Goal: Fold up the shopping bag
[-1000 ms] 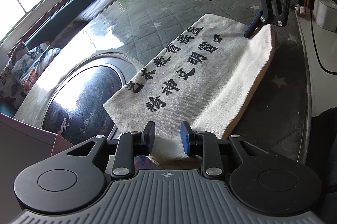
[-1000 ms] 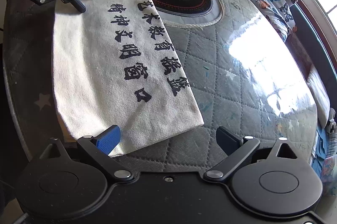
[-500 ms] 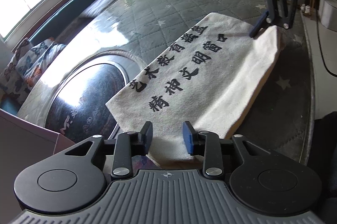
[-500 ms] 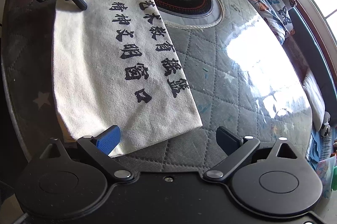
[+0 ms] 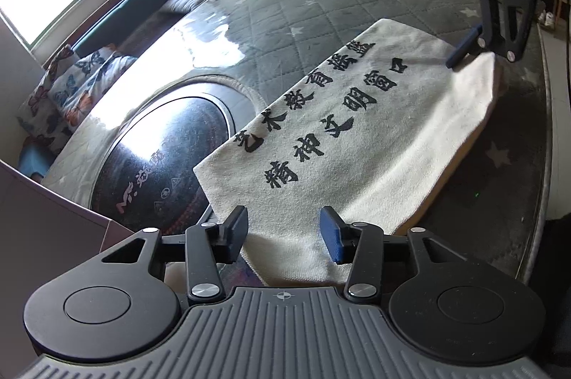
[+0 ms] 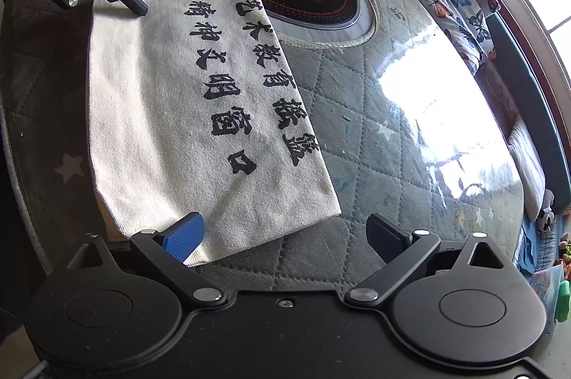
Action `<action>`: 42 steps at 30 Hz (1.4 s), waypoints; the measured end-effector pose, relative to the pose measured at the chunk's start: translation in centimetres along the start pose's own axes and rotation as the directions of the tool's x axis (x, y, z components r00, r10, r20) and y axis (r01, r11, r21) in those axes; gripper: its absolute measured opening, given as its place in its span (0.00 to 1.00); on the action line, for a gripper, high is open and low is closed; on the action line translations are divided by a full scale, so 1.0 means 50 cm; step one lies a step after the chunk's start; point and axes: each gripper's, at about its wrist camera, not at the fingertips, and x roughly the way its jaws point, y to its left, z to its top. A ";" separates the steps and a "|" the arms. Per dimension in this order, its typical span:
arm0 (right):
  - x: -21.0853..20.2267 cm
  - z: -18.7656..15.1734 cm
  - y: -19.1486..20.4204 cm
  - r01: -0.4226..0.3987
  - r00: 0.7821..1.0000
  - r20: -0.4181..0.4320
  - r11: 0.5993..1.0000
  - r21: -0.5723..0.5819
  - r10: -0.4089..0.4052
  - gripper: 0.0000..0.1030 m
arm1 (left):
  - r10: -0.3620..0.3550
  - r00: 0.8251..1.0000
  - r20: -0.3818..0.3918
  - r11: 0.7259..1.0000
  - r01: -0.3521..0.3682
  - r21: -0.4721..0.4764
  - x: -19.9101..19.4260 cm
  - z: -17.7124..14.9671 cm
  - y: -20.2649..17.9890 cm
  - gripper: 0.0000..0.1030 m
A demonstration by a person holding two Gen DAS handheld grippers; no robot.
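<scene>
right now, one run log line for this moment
bag: folded flat on table | left claw: open, just been opening, bag edge between pads | right claw: open over bag's other end

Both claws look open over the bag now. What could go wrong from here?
1. The left claw, whose jaws have just been opening, straddles the bag at one end without pinching it; closing now might catch only the top layer.
2. The bag's near edge lies close to the table rim, so a tug could pull it off.
3. The right claw stands wide open, one finger off the cloth, and may miss.
</scene>
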 end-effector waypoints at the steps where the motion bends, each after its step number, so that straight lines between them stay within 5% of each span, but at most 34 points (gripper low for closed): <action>1: 0.000 0.000 0.000 0.002 1.000 0.000 1.000 0.001 -0.002 0.96 | 0.003 1.000 -0.002 1.000 -0.003 -0.003 0.000 0.001 0.000 0.48; 42: -0.008 0.007 0.016 0.068 0.998 -0.005 0.998 0.005 -0.068 0.98 | 0.073 0.995 -0.069 0.995 -0.078 -0.062 -0.044 0.022 -0.037 0.61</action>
